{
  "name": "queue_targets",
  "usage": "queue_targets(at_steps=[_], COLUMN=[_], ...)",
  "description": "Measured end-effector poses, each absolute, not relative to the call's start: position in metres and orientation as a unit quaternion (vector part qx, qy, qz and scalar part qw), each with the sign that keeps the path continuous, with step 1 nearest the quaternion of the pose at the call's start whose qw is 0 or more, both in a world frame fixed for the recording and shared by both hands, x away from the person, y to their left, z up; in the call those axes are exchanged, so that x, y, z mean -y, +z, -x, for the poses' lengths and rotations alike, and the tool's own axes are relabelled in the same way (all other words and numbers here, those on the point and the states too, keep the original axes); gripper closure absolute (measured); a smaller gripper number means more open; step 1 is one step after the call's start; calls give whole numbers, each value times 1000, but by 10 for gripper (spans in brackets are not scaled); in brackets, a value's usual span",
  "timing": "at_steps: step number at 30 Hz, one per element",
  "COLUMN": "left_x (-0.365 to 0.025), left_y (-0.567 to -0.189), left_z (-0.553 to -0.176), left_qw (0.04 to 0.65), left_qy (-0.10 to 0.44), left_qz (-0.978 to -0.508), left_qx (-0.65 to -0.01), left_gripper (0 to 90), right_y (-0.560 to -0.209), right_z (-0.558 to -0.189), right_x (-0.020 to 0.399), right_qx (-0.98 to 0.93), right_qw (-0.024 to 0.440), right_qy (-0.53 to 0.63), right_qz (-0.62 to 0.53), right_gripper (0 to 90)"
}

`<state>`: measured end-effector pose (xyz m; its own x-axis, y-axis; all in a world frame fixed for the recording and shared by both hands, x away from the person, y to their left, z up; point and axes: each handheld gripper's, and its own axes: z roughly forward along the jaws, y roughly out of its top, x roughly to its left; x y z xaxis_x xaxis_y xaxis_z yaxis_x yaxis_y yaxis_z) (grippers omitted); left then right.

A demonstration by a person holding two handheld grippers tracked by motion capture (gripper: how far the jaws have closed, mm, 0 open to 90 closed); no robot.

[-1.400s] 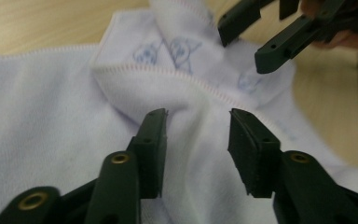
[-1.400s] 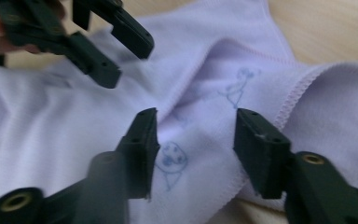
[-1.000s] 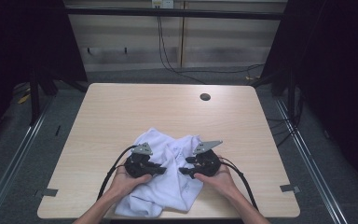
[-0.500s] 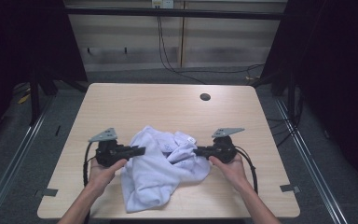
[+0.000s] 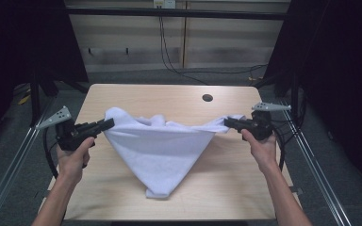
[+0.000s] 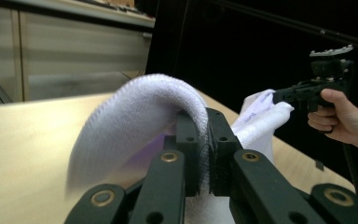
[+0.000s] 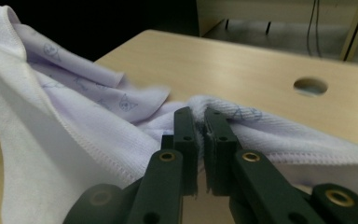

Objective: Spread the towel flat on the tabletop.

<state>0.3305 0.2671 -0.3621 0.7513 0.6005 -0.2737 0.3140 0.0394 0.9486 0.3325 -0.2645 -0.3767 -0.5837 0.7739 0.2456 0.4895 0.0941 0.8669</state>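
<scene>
Left tongs (image 5: 107,124) and right tongs (image 5: 228,123) are each pinching a corner of the white towel (image 5: 160,150), holding it stretched above the table's (image 5: 136,94) middle, its lowest point trailing near the front edge, likely to straighten it for folding.

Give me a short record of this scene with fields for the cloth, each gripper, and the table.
cloth: white towel, stretched between both grippers, sagging to a point toward the table's near edge
left gripper: shut on one towel corner
right gripper: jaws just closed, pinching the opposite corner
table: light wood, round hole near the far edge
</scene>
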Motion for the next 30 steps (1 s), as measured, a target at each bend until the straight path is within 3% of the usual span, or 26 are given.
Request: queue_targets(at_steps=[12,17,20,24,29,30], left_x=[-274,-263,-259,-256,-250,-249], left_y=[-282,-238,-238,-268,-354,-370], left_z=[-385,-372,-351,-335,-301,-295], left_qw=[647,663,660,636,601,597], left_qy=[185,219,225,200,116,95], left_qz=[-649,-647,-658,-688,-732,-734], left_qx=[-354,-308,-285,-286,-300,-309], left_gripper=[859,859,859,858,854,853], right_y=[-279,-241,-227,-255,-351,-386], right_z=[-406,-417,-404,-384,-341,-322], right_x=[247,252,261,268,274,278], right_qx=[-718,-709,-694,-705,-747,-755], right_qw=[184,209,228,210,144,121], right_qy=[515,523,554,551,508,495], right_qz=[-430,-424,-399,-394,-403,-412], right_gripper=[850,850,850,850,849,849])
